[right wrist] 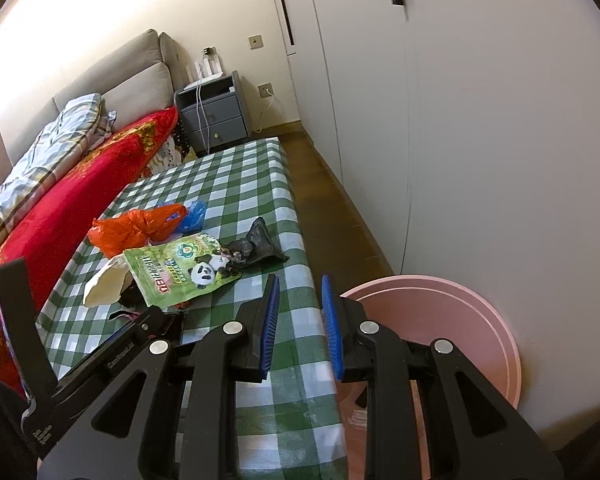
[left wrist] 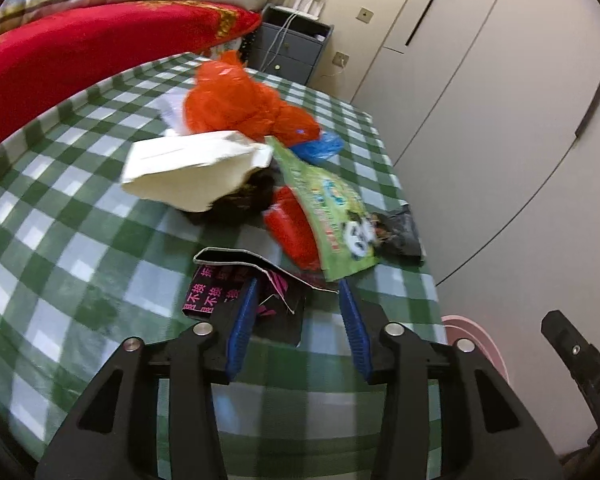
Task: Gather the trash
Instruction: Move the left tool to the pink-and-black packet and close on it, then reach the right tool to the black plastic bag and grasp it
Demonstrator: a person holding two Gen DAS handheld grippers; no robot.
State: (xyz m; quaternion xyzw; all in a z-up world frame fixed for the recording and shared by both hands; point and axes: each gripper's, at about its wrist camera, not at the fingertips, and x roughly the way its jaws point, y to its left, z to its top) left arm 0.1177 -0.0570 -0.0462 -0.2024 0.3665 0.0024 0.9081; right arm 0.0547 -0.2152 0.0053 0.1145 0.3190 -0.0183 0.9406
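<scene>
the trash lies in a heap on the green and white checked counter point(left wrist: 80, 216), which stands beside a bed with a red blanket point(left wrist: 60, 64).

the left gripper point(left wrist: 298, 292) hangs low over the near end of the heap. its blue jaws are apart with nothing held. one jaw sits over a black wrapper point(left wrist: 220, 288) with pink chinese writing on it; i can read "不换" printed twice, the rest is too blurry.

just past it lies a green packet point(left wrist: 332, 216) with a panda picture and red letters i cannot read. it rests partly on a red bag point(left wrist: 290, 228). beside the packet's far side is a crumpled black bag point(left wrist: 400, 232). a white paper carton point(left wrist: 192, 168), torn open, tilts over something dark. behind it is a puffy orange plastic bag point(left wrist: 236, 96), with a bit of blue plastic bag point(left wrist: 320, 146) next to it.

the right gripper point(right wrist: 300, 292) is over the counter's edge, well apart from the heap. its blue jaws are apart too, and empty. under it, on the floor by the white wardrobe doors, stands a pink bin point(right wrist: 480, 312).
</scene>
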